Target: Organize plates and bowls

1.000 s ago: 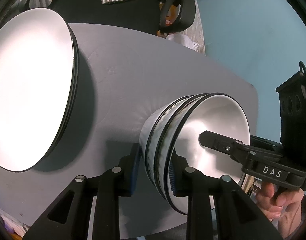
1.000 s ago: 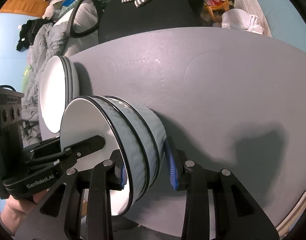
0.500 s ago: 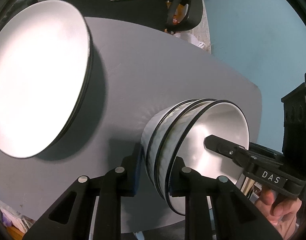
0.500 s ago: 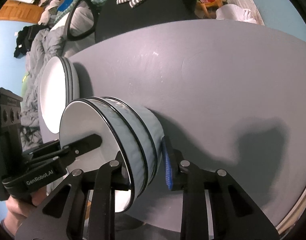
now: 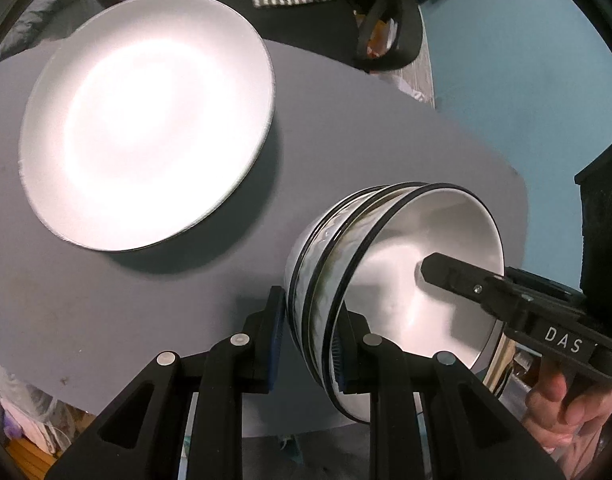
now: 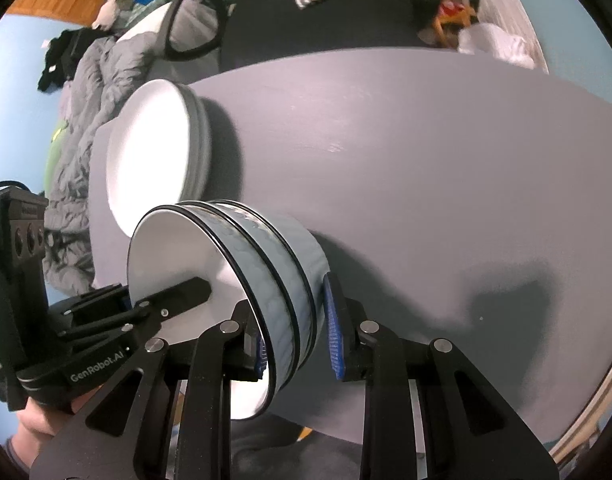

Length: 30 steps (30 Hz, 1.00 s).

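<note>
The nested bowls [image 5: 389,280] sit at the grey table's [image 6: 425,160] near edge; we clamp their walls with the left gripper [image 5: 309,344] and the right gripper [image 6: 298,344], beside stacked plates [image 5: 146,136].

I have the left gripper [image 5: 307,342] closed across the wall of the nested bowls [image 5: 389,280], one finger outside, the other inside the rim. My right gripper [image 6: 300,338] clamps the same stack from the opposite side, blue pads [image 6: 333,328] pressed to it. Each gripper reaches in from its own side, and both hands [image 5: 561,412] are wrapped round the handles.
</note>
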Motion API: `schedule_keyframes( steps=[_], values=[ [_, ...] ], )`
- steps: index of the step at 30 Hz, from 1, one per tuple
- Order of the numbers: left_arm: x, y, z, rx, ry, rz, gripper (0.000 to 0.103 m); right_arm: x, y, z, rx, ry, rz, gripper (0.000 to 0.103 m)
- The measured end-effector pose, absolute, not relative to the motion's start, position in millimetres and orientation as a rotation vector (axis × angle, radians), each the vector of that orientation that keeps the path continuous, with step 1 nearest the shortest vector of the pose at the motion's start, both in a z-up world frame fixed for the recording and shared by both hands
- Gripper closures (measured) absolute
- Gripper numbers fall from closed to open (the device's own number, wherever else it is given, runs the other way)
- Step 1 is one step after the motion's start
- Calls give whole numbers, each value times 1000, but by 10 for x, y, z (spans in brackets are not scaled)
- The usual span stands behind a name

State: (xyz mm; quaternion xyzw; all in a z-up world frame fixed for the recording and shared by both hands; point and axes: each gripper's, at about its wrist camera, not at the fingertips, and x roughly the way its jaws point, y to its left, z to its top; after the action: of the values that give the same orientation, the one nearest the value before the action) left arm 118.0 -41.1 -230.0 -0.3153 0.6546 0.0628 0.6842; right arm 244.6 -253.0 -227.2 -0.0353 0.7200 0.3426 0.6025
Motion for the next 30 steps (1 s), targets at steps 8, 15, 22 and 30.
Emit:
schedule_keyframes(
  steps=[8,15,22,30],
  values=[
    [1115,-138,-2049,-735,1398,188,83,2395,-2206,-2060,-117,1618,850,78],
    [1075,206,-1907,-749,1353,251,83,2401,-1834,-1928,-153,1586,907,78],
    [1074,563,-1934,-755,1338,312,83,2385,-1396,-1922,-181,1573,948,78],
    [1127,943,-2074,-777,1359,350,83,2453,-998,-2049,-190,1585,959,78]
  ],
)
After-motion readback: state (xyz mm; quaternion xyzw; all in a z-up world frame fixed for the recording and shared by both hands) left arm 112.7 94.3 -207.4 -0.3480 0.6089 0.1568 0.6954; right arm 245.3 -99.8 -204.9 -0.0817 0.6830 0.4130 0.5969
